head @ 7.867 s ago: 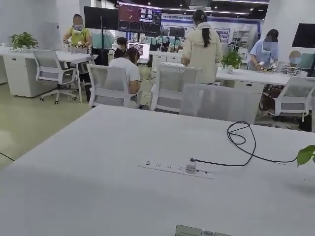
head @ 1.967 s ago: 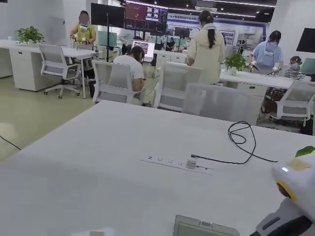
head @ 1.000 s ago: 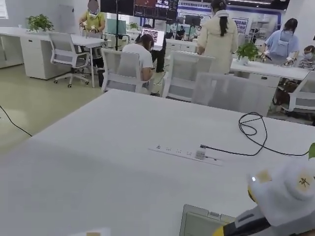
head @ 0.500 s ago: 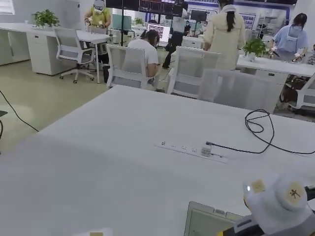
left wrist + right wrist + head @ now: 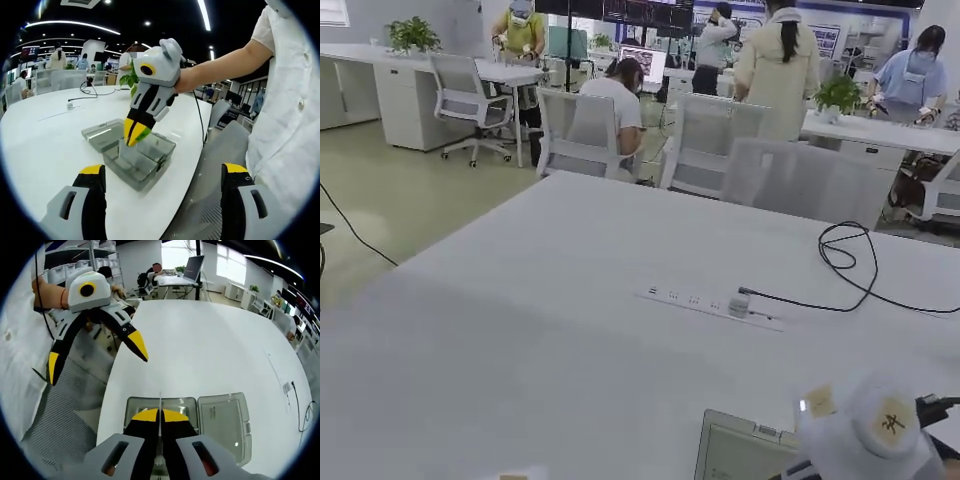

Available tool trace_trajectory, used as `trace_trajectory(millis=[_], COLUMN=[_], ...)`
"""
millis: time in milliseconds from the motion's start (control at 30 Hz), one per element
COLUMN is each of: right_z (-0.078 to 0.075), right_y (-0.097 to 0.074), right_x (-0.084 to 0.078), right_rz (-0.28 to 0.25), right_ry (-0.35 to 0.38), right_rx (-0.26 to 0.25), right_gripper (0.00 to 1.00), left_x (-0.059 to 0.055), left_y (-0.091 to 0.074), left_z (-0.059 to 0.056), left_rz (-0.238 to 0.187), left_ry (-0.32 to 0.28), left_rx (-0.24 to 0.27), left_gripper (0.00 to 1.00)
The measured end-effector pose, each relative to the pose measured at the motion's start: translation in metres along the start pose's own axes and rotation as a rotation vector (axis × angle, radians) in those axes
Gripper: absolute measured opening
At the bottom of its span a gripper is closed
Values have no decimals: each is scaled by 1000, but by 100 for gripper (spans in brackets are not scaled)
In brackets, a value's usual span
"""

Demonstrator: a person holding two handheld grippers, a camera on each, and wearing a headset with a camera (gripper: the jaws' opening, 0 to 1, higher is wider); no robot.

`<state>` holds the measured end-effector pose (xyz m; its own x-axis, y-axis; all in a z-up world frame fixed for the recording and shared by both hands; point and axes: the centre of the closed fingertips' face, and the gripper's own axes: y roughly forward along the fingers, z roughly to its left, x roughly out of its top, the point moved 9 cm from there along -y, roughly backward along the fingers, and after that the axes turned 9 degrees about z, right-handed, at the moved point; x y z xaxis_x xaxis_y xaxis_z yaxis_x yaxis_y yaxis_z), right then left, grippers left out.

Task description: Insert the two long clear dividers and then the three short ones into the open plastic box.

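Note:
The clear plastic box [image 5: 131,176] stands open near the table's edge, its lid [image 5: 100,135] laid flat beside it. My right gripper [image 5: 134,138] hangs just over the box, shut on a thin clear divider [image 5: 131,152] that points down into it. In the right gripper view the divider [image 5: 160,401] is edge-on between the closed tips of the right gripper [image 5: 160,416], above the box [image 5: 145,401] and lid [image 5: 222,422]. My left gripper [image 5: 162,171] is wide open and holds nothing; it hovers off the table's edge, apart from the box, and is the left gripper [image 5: 95,357] seen from the right one.
The white table [image 5: 570,330] carries a power strip [image 5: 705,302] and a looped black cable [image 5: 845,260] farther out. The box lid [image 5: 740,452] and the right gripper's white back [image 5: 880,435] are at the head view's bottom. Chairs, desks and people are beyond the table.
The head camera has tilted and shifted. A gripper came into the head view at the lower right and now sits lower, beside the box lid.

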<state>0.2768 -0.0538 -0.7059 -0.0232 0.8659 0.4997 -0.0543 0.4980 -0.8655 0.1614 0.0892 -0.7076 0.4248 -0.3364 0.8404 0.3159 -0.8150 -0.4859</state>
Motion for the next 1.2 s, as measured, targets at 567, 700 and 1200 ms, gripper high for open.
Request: trace_trajectory(millis=[567,700,1200], right_z=[-4,-5,-3], right_y=[24,30,40], right_x=[-6,-7,-6], right_rz=[41,60,142], right_ry=[26,29,-5], right_rx=[19,26,25], right_gripper=[3,3,2], left_x=[0,-1,-1], left_y=[1,1,1], left_z=[0,1,3], left_rz=[3,6,5], left_ry=[-2,-3,-3], left_rx=[-10,-10,-12], left_gripper=[98,98,97])
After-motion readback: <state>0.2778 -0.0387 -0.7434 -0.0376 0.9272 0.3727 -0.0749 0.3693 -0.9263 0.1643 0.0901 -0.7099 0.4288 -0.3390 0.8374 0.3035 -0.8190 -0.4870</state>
